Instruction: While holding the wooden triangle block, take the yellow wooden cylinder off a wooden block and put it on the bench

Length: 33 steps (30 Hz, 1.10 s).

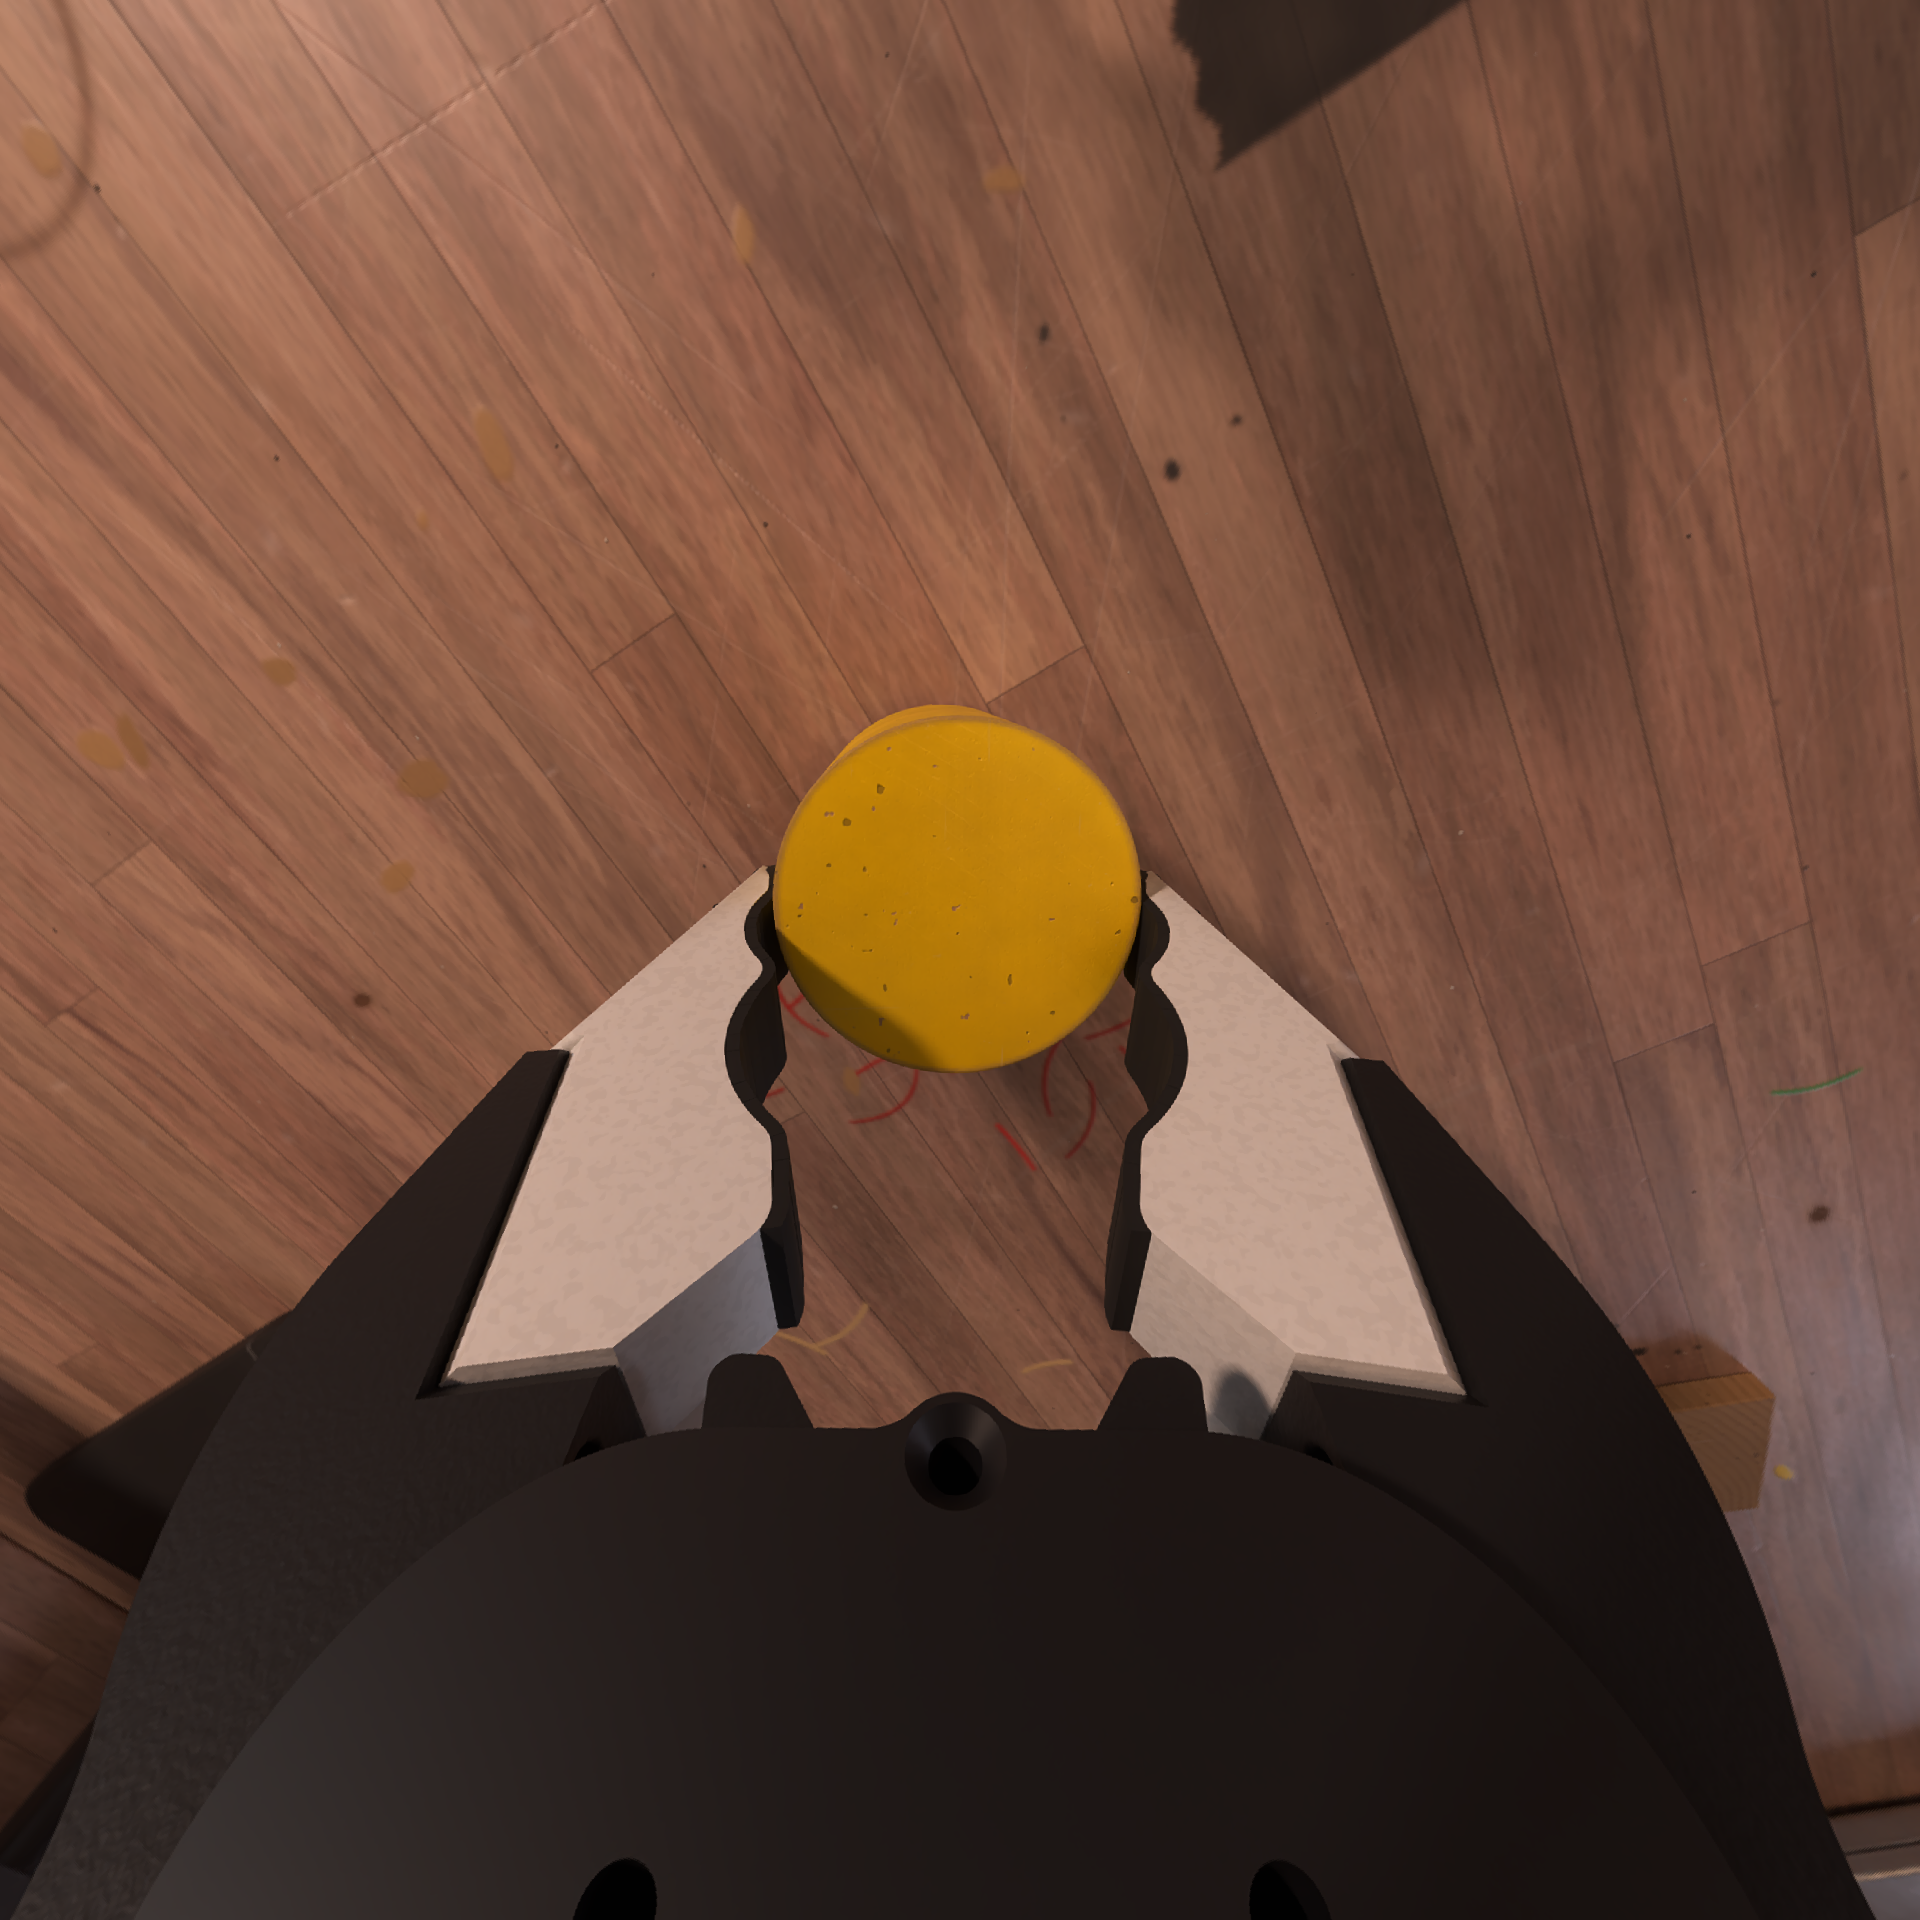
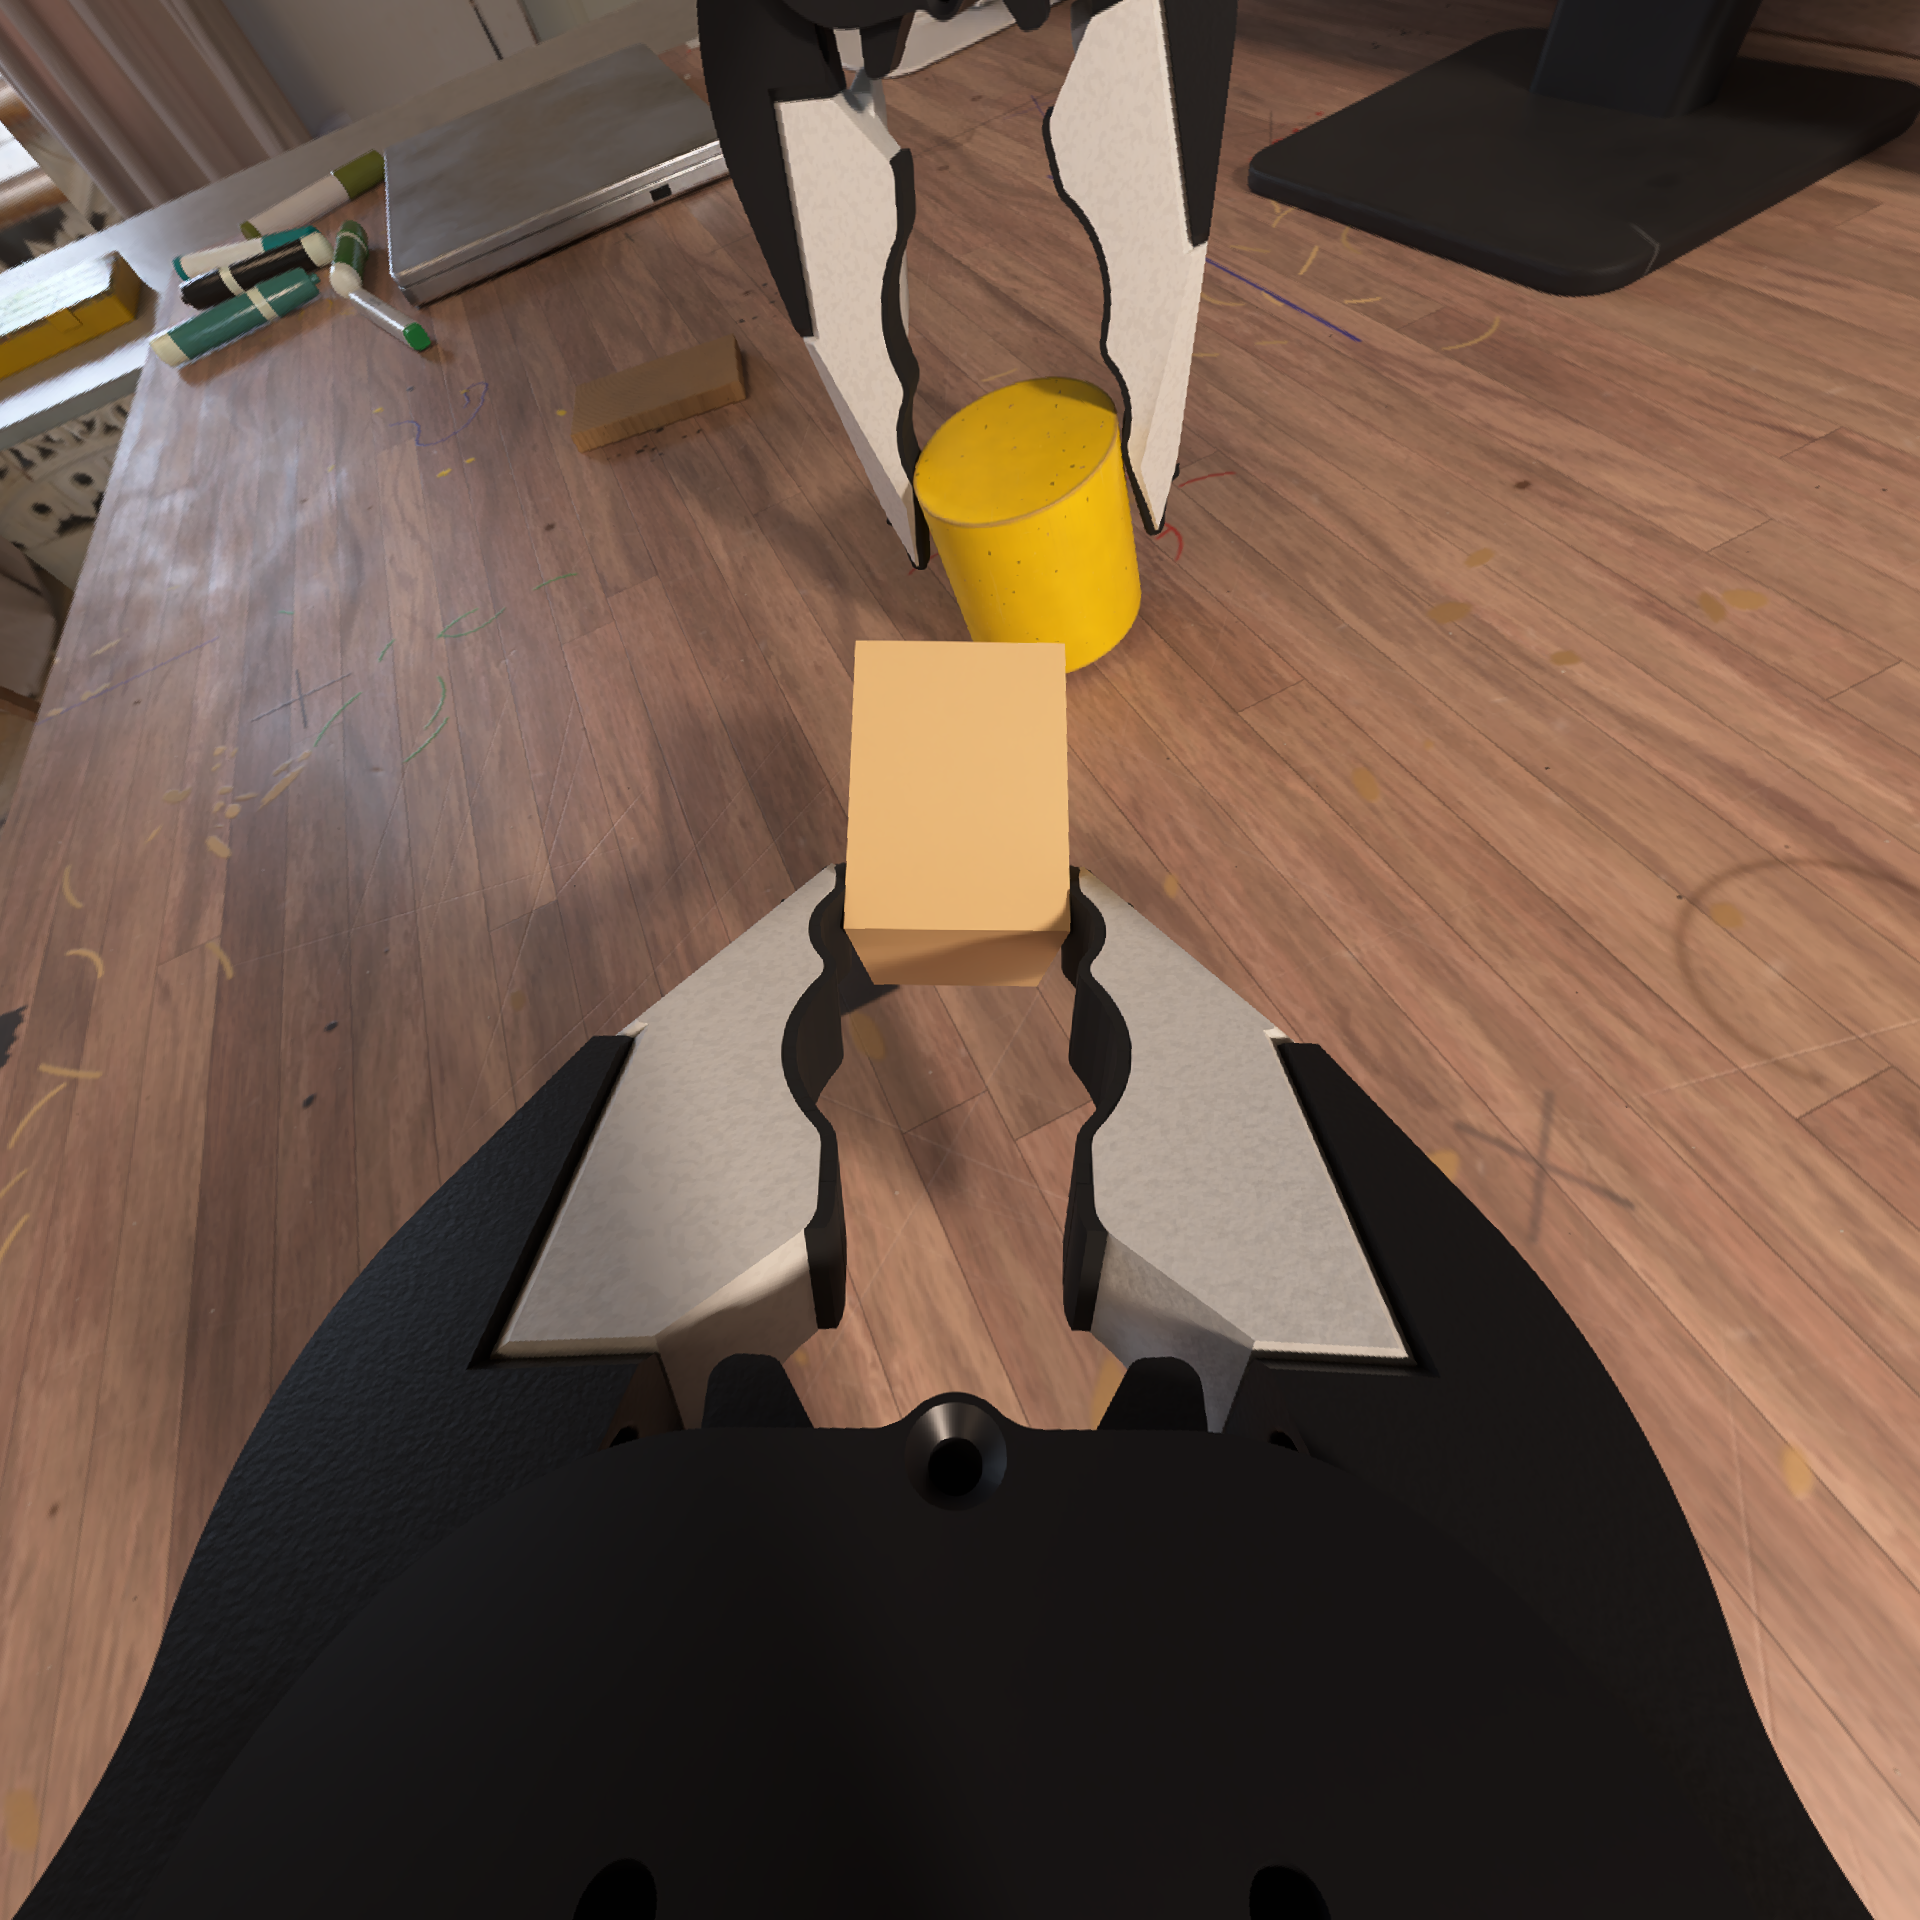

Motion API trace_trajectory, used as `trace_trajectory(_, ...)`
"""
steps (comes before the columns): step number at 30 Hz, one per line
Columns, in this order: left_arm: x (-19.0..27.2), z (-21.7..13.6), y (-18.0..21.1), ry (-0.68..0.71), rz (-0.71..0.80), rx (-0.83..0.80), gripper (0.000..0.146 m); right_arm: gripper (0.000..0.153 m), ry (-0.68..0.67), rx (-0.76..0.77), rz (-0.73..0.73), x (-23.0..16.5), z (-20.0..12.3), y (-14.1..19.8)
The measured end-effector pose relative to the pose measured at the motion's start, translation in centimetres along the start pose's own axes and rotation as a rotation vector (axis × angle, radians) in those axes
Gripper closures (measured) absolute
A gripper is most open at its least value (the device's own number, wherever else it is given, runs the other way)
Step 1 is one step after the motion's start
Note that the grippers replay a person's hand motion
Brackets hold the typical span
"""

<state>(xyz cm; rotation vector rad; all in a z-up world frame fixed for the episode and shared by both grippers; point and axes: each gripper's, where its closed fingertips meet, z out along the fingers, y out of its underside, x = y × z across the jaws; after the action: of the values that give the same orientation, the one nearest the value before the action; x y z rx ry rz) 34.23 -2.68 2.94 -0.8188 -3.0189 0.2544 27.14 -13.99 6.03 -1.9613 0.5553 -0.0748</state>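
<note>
The yellow wooden cylinder [image 1: 951, 894] stands upright on the wooden bench [image 1: 416, 436]. My left gripper [image 1: 956, 914] points straight down and is shut on its sides near the top. In the right wrist view the cylinder [image 2: 1039, 540] appears to rest with its base on the bench [image 2: 416, 831], the left gripper [image 2: 1034, 530] coming down over it. My right gripper [image 2: 956, 920] is shut on the pale wooden triangle block [image 2: 956, 790], held above the bench just in front of the cylinder. A plain wooden block [image 2: 660, 395] lies apart to the left and shows in the left wrist view [image 1: 1714, 1423].
Several marker pens [image 2: 260, 281] lie at the far left beside a flat grey case [image 2: 540, 166]. A yellow box [image 2: 62, 301] sits at the left edge. A black stand base [image 2: 1558, 156] is at the far right, also in the left wrist view [image 1: 1330, 73].
</note>
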Motion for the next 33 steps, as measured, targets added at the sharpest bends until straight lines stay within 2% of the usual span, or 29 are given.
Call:
trace_trajectory(11,0.6,0.1,0.2,0.072,0.039,-0.019,0.080,0.112,-0.017,-0.004,0.015,-0.2,0.1,0.1)
trace_trajectory(15,0.7,0.0,0.2,0.043,0.040,-0.026,0.080,0.112,-0.022,-0.005,0.019,-0.3,0.1,0.1)
trace_trajectory(17,1.0,0.0,0.7,0.040,0.034,-0.045,0.059,0.112,-0.027,-0.009,0.022,-0.3,0.1,0.1)
trace_trajectory(18,1.0,-0.1,1.1,0.032,0.030,-0.067,0.052,0.112,-0.028,-0.009,0.023,-0.4,0.1,0.1)
trace_trajectory(21,1.3,-1.8,1.6,-0.013,-0.021,-0.065,0.051,0.112,-0.027,-0.004,0.023,-0.4,0.0,0.0)
trace_trajectory(26,1.4,-8.9,-0.8,-0.182,-0.325,0.218,0.053,0.112,-0.037,0.026,0.043,-0.3,-0.5,-0.6)
trace_trajectory(29,1.5,-12.3,-2.8,-0.377,-0.622,0.447,0.040,0.112,-0.033,0.044,0.052,-0.1,-0.8,-1.0)
trace_trajectory(31,2.4,-12.2,-3.8,-0.469,-0.847,0.600,0.037,0.112,-0.033,0.055,0.063,0.1,-1.0,-1.1)
trace_trajectory(33,3.8,-9.8,-4.4,-0.496,-1.099,0.652,0.035,0.112,-0.033,0.059,0.072,0.2,-1.2,-1.1)
